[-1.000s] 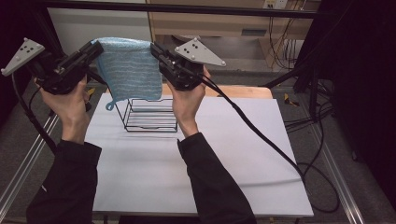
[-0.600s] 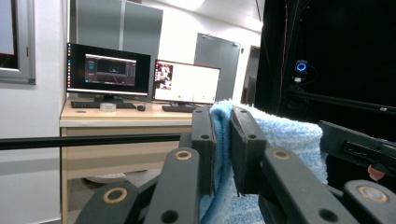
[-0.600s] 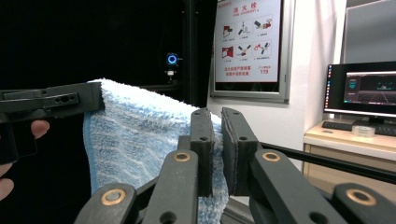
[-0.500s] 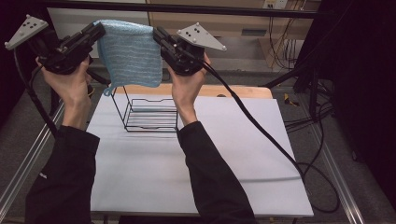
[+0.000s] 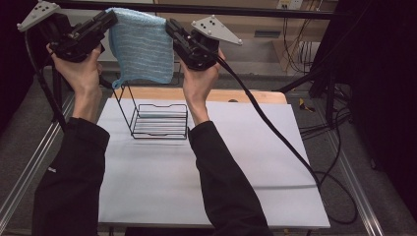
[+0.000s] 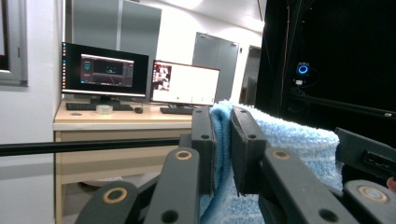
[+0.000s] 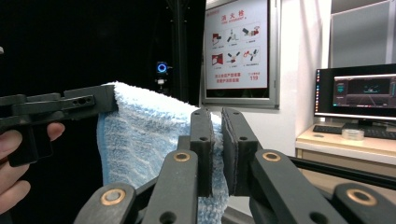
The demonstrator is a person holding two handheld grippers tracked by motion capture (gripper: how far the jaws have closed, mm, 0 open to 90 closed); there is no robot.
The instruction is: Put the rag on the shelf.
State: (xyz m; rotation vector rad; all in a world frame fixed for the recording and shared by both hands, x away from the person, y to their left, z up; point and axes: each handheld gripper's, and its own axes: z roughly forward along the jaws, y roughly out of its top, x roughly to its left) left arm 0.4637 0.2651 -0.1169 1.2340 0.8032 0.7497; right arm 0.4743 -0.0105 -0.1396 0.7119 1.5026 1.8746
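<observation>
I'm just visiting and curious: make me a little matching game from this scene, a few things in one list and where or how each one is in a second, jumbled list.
Things:
1. towel
2. wire rack
3. left gripper
4. cable

Descriptions:
A. stands on the white table, with nothing in it
B. trails across the table from the right gripper
C. light blue, hangs in the air above the rack
D. shut on the towel's top corner, at the left of the high view

Pairs: 1-C, 2-A, 3-D, 4-B
</observation>
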